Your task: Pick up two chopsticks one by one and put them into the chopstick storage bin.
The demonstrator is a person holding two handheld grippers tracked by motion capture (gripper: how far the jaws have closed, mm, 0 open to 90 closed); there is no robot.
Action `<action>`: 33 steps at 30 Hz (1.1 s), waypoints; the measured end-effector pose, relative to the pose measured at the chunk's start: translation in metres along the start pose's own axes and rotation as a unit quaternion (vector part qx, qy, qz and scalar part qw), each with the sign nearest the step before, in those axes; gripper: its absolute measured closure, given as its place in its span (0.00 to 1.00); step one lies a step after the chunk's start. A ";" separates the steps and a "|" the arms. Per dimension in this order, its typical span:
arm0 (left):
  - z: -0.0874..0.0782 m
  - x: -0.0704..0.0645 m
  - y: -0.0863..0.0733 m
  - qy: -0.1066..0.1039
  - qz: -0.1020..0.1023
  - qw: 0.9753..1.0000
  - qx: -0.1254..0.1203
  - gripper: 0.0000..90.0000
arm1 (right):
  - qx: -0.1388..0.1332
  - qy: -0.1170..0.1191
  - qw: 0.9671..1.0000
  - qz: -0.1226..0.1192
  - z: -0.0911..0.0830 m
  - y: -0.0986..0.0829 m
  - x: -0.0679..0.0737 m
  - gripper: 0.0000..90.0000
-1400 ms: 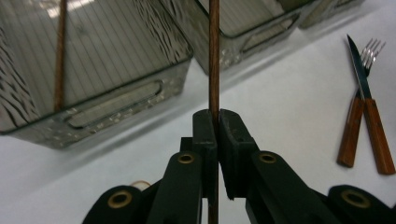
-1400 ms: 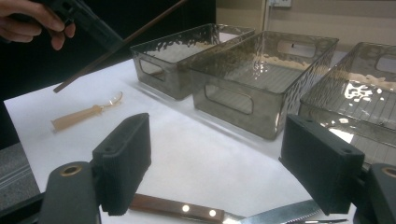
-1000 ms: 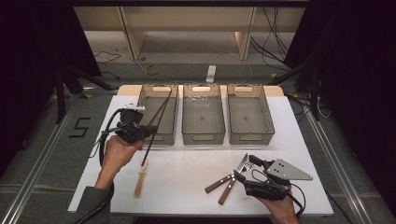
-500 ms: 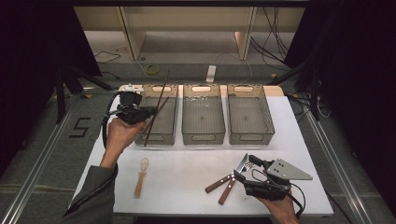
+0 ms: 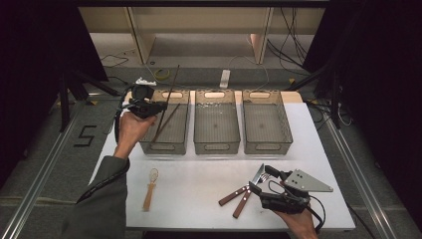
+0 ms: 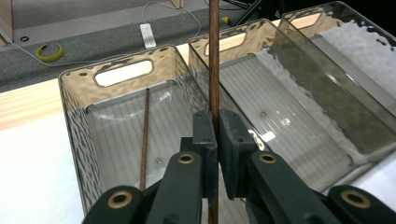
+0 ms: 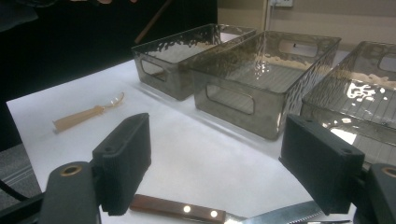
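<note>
Sorting cutlery into bins, partway. One chopstick (image 6: pixel 144 135) already lies in left bin (image 5: pixel 166 142), near table's far left corner. Left tongs (image 6: pixel 216 140) clamp second chopstick (image 6: pixel 214 60) upright over same bin; release remains. Right tongs (image 7: pixel 219 158) gape wide above brown-handled knife (image 7: pixel 175 208) near front right edge. Wooden spoon (image 5: pixel 150 186) waits near front left. Middle bin (image 5: pixel 215 144), right bin (image 5: pixel 267 144) look empty.
</note>
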State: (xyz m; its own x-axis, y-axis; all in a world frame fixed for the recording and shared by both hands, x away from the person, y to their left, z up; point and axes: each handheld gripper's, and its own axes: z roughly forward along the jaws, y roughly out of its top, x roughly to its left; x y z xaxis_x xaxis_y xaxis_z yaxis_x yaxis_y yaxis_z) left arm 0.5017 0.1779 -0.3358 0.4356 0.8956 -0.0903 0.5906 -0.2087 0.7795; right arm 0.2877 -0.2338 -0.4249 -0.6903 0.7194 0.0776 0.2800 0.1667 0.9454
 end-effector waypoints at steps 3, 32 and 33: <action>0.004 0.005 0.001 0.004 -0.005 1.000 0.001 0.95 | 0.000 0.000 1.000 0.000 0.000 0.000 0.000 0.28; 0.028 0.023 -0.020 0.027 -0.016 1.000 -0.003 0.95 | -0.002 0.003 1.000 -0.003 0.000 0.000 0.000 0.28; 0.029 0.023 -0.021 0.028 -0.015 0.999 -0.005 0.95 | -0.002 0.003 1.000 -0.003 0.000 0.000 0.000 0.28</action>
State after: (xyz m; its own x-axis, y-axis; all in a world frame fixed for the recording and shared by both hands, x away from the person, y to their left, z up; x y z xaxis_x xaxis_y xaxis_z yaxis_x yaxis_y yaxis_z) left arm 0.5191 0.1911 -0.3722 0.3792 0.9219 -0.0798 0.5961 -0.1774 0.7831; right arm 0.2876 -0.2334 -0.4251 -0.6965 0.7137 0.0739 0.2728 0.1681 0.9473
